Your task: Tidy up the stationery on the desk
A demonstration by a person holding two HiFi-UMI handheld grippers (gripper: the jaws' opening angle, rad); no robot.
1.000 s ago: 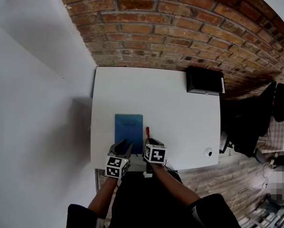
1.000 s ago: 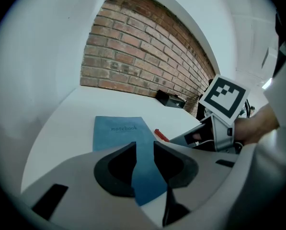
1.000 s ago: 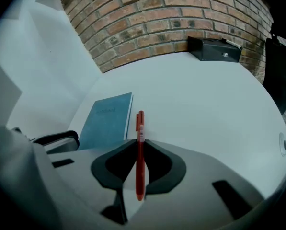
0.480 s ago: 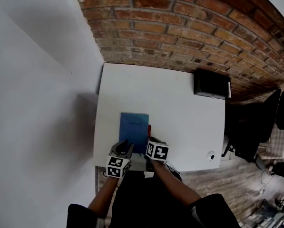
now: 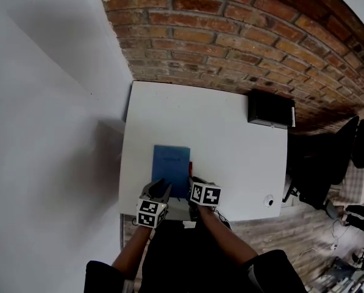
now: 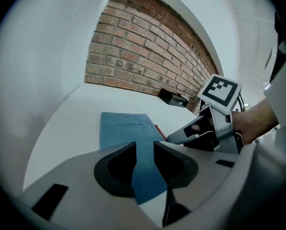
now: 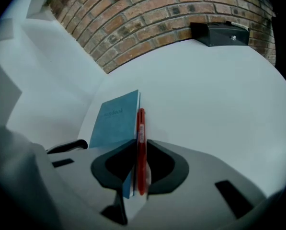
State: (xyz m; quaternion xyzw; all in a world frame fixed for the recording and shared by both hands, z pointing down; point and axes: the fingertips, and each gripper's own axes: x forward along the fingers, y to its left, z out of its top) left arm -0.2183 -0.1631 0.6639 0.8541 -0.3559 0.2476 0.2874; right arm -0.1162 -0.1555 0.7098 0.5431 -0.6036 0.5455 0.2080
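At the near edge of the white desk (image 5: 230, 133), the right gripper (image 7: 141, 150) has its jaws clamped on a red pen (image 7: 141, 123) that runs along the right edge of the blue notebook (image 5: 171, 163). The left gripper (image 6: 144, 150) hovers over the notebook's near end, jaws slightly apart and holding nothing. Far right corner: a black box (image 5: 270, 110).

One blue notebook (image 5: 171, 162), one red pen (image 7: 141, 128), one black box (image 5: 270, 110), one small round white object (image 5: 267, 201), one white desk (image 5: 230, 151). Two grippers: one left gripper (image 5: 159, 190), one right gripper (image 5: 192, 183).
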